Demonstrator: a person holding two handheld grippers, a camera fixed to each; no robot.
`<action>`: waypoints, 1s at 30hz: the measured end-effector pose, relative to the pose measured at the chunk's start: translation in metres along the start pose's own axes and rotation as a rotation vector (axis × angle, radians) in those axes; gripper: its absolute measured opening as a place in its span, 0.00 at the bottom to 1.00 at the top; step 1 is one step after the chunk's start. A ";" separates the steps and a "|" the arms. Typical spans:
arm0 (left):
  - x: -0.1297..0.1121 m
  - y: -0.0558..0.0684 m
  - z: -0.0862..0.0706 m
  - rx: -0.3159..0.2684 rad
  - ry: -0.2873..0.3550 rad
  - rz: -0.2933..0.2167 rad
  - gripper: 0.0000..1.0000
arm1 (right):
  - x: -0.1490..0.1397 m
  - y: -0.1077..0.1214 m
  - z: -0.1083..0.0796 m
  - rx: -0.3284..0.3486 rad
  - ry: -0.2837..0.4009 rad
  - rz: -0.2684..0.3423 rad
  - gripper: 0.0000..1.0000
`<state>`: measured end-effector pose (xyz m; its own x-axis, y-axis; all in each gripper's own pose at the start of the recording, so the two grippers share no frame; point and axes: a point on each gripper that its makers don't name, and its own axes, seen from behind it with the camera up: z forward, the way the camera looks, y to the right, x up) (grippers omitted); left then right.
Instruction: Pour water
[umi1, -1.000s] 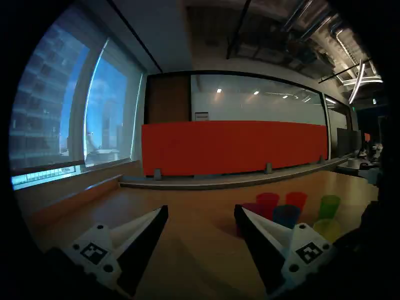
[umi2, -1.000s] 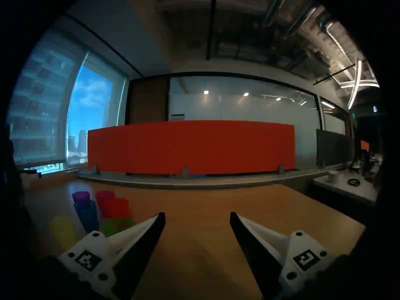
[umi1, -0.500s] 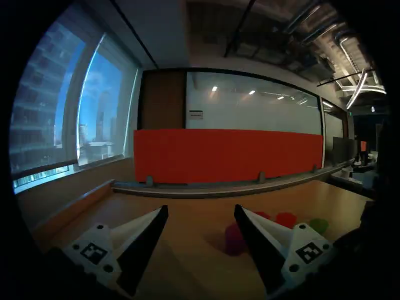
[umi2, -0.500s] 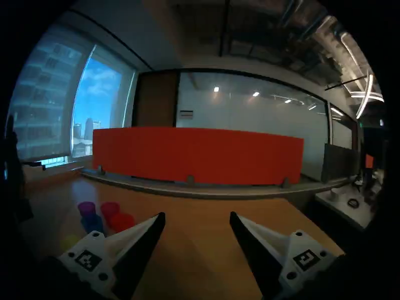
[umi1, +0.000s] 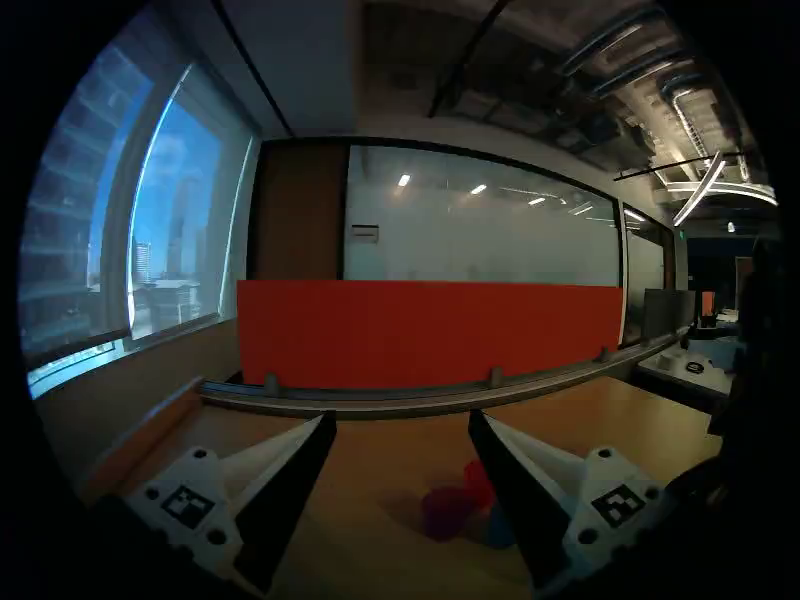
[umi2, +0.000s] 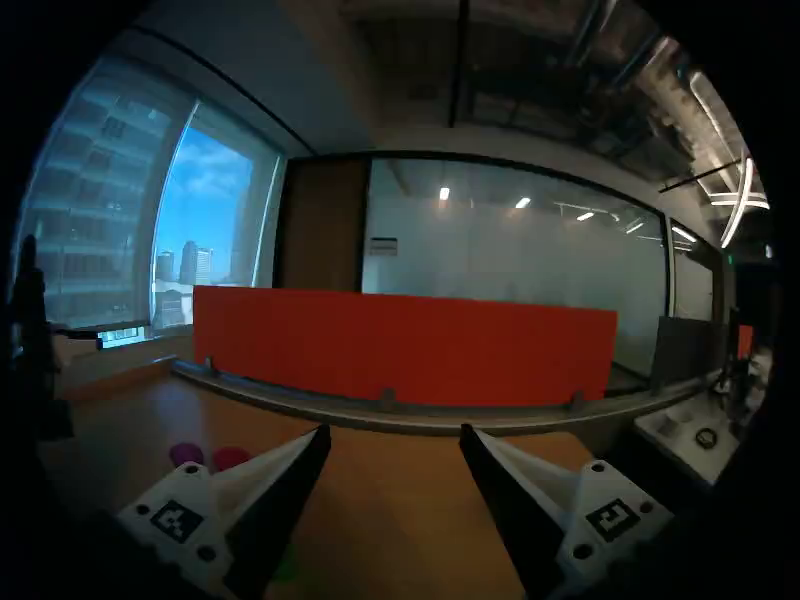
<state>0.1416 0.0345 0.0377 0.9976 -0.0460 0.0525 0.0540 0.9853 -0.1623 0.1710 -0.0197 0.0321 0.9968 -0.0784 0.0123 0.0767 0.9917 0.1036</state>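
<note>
surface: wooden table (umi1: 400, 455) | on it: coloured cups (umi1: 447, 512)

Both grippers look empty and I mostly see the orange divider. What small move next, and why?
Probably tip the left gripper down toward the cups: its jaws stand open with nothing between them, and the cups sit low on the wooden table, partly behind one finger. The right gripper is open and empty too.
</note>
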 end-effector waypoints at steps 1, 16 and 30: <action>0.000 0.002 0.001 -0.009 -0.003 -0.001 0.98 | 0.001 -0.001 0.000 0.005 0.002 -0.001 1.00; -0.004 0.031 0.007 -0.177 -0.037 -0.007 0.98 | -0.003 -0.039 -0.001 0.188 -0.011 -0.017 1.00; 0.003 0.059 0.003 -0.336 -0.031 0.037 0.98 | 0.007 -0.077 -0.010 0.362 -0.004 -0.002 1.00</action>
<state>0.1475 0.0925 0.0313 0.9976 -0.0009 0.0691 0.0341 0.8764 -0.4804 0.1724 -0.0951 0.0142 0.9966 -0.0810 0.0152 0.0656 0.8913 0.4487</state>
